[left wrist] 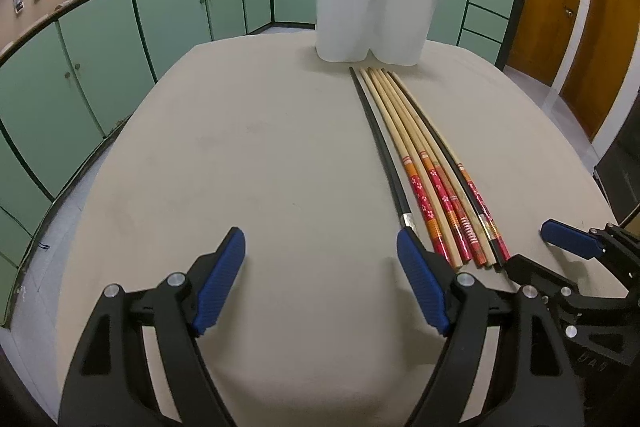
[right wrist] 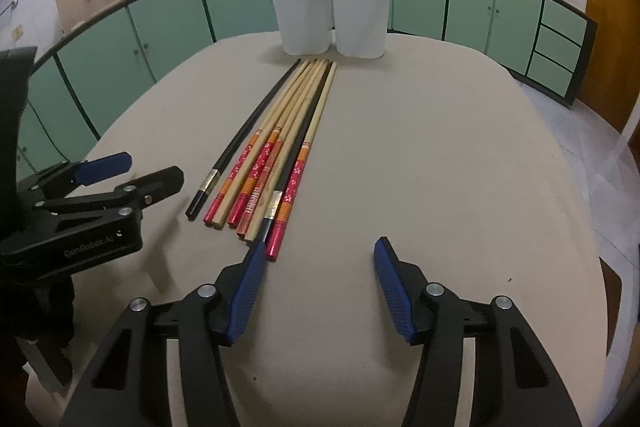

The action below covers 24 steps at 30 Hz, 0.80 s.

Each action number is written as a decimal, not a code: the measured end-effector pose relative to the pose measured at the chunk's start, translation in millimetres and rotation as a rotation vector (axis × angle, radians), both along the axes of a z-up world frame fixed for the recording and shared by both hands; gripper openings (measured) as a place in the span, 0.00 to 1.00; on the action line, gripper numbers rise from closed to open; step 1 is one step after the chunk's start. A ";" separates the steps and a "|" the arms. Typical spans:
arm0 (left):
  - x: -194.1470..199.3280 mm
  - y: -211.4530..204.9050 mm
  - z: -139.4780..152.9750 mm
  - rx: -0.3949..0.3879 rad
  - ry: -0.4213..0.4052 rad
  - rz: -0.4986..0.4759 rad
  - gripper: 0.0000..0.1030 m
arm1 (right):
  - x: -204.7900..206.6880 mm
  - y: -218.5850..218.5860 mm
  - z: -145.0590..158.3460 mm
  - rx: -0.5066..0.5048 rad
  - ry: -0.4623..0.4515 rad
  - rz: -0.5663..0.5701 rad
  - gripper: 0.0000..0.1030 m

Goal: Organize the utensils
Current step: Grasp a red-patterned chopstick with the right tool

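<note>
Several chopsticks (left wrist: 428,163) lie side by side on the beige table (left wrist: 240,155), some wooden with red and orange patterned ends, two black; they also show in the right wrist view (right wrist: 280,147). Two white plastic holders (left wrist: 372,13) stand at the far end, each with a dark utensil tip showing above the rim; they also show in the right wrist view (right wrist: 330,11). My left gripper (left wrist: 320,255) is open and empty, just left of the chopsticks' near ends. My right gripper (right wrist: 320,263) is open and empty, just right of them.
Green cabinets (left wrist: 120,27) under a counter with a tap, pots and bowls run around the room. Brown doors (left wrist: 560,7) stand at the right. The other gripper shows at each view's edge: the right one (left wrist: 576,247) and the left one (right wrist: 108,175).
</note>
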State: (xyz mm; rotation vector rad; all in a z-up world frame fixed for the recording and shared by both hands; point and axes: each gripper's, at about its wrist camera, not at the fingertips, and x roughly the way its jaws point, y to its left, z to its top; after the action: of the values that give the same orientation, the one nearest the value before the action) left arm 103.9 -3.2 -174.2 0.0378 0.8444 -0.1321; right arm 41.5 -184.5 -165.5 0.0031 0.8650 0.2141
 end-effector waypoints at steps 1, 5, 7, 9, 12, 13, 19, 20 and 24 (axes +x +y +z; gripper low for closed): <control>0.4 -0.1 -0.3 -0.001 0.002 -0.002 0.74 | -0.1 0.5 0.1 -0.003 0.001 0.000 0.54; 1.8 -1.8 -1.8 -0.003 0.009 -0.004 0.75 | 0.3 2.1 -0.2 -0.025 0.001 -0.003 0.50; 2.9 -2.5 -1.8 -0.003 0.010 -0.002 0.75 | 1.7 -1.4 -0.3 -0.037 0.000 -0.032 0.44; 3.0 -2.4 -1.5 -0.005 0.008 -0.002 0.75 | 2.9 -8.1 0.8 -0.025 -0.003 -0.064 0.43; 2.0 -3.0 -2.2 -0.002 0.009 -0.004 0.75 | 2.2 -10.6 1.1 0.019 -0.005 -0.037 0.42; 2.0 -3.7 -2.2 0.000 0.009 -0.006 0.75 | 2.3 -9.2 1.3 0.021 -0.007 -0.025 0.40; 0.5 -4.7 -2.5 -0.002 0.011 -0.019 0.75 | 7.9 -0.8 -0.5 0.031 0.003 0.009 0.13; 0.7 -5.3 -2.9 -0.004 0.015 -0.022 0.75 | 8.1 -1.8 -0.9 0.042 0.006 0.012 0.08; 0.2 -8.9 -4.4 -0.009 0.028 -0.040 0.75 | 6.9 -6.0 -0.6 0.060 0.006 0.003 0.06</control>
State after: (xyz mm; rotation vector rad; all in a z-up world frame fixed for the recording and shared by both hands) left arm 104.2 -12.1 -178.7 0.0447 0.8711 -0.1738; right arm 48.4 -190.5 -166.1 0.0583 0.8641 0.2432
